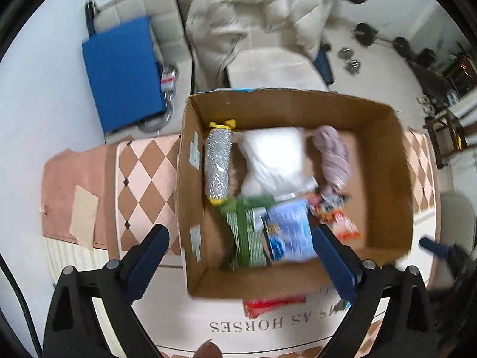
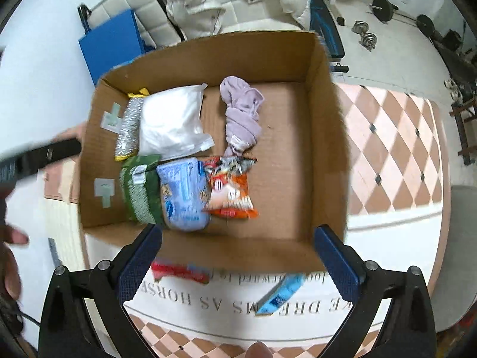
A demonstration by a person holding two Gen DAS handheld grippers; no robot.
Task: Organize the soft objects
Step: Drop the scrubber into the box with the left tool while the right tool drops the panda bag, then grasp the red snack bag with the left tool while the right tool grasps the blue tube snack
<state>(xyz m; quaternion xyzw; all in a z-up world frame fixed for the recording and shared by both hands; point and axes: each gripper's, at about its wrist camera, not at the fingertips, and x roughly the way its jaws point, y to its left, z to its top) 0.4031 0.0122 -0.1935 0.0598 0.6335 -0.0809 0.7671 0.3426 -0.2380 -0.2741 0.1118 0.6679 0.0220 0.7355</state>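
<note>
While both tongs hover above the open cardboard box (image 2: 325,137), neither grips anything: left tongs (image 1: 240,256) spread wide, nothing between the blue pads; right tongs (image 2: 237,256) likewise spread and empty.

Box sits on a tabletop (image 2: 387,149) covered in a pink-and-brown diamond pattern. Contents, seen from the right wrist view:
- silver mesh roll (image 2: 128,129) with yellow ends, against the left wall, far corner
- white soft pouch (image 2: 173,122) touching the roll's right side
- lilac knotted cloth (image 2: 243,116) just right of the pouch, apart from it
- green packet (image 2: 140,191) near the left wall, closer to the camera
- light blue packet (image 2: 183,198) pressed against the green one
- orange snack bag (image 2: 231,192) touching the blue packet, its top meeting the lilac cloth's tail

Right half of the box floor is bare cardboard.

Outside the box, by its near wall: a red packet (image 2: 179,270) and a blue strip-like wrapper (image 2: 280,294) lying on printed lettering. Left view is motion-blurred. A cream puffy jacket (image 2: 232,0) lies beyond the box.
</note>
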